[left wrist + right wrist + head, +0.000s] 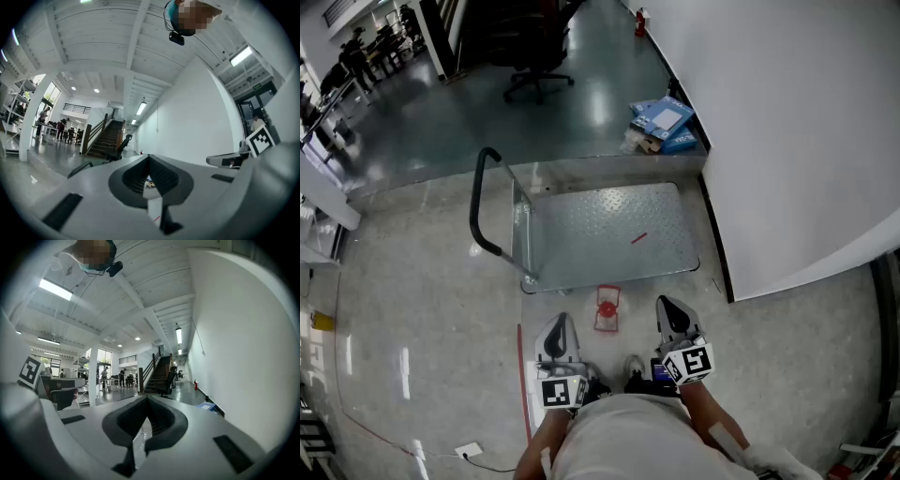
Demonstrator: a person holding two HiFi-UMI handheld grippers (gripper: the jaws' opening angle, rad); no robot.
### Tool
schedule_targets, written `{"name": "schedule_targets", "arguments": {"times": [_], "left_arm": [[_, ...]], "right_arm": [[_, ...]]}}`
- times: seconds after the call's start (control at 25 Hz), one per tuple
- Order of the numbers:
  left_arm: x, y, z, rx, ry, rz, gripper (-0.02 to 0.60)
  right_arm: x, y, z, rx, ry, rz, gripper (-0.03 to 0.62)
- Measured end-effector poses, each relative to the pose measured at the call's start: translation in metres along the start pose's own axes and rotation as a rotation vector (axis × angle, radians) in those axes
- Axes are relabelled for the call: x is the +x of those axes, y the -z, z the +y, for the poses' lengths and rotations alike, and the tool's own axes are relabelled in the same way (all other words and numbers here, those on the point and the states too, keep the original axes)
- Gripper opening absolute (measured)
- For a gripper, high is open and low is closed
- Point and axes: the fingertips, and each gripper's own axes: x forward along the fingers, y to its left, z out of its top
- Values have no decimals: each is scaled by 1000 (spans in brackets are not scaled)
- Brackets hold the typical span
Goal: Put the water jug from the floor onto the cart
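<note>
Of the water jug (607, 312) I make out only a red cap (607, 307) and a faint outline. It stands on the floor (422, 309) just before the cart (609, 234), between my left gripper (560, 325) and right gripper (668, 307), each pinched together and empty.

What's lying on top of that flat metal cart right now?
Only a small red streak on the cart deck; the water jug stands on the floor before it. Anything under the deck is covered.

Level, side by side, left hand-held gripper (561, 328) and right hand-held gripper (671, 312), jaws together, empty.
</note>
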Motion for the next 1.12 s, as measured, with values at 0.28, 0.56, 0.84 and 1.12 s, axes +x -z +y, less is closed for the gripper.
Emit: {"name": "schedule_targets", "arguments": {"times": [0.28, 0.56, 0.84, 1.12], "left_arm": [[0, -1, 0, 0, -4, -1, 3], [0, -2, -4, 1, -3, 4, 3], [-4, -5, -9, 28, 14, -7, 3], [-3, 11, -6, 1, 10, 29, 3]], "right_arm": [[0, 1, -1, 1, -5, 2, 11], [-1, 2, -2, -3, -15, 7, 11], [20, 28, -7, -56, -23, 76, 12], [62, 116, 4, -208, -148, 345, 147]]}}
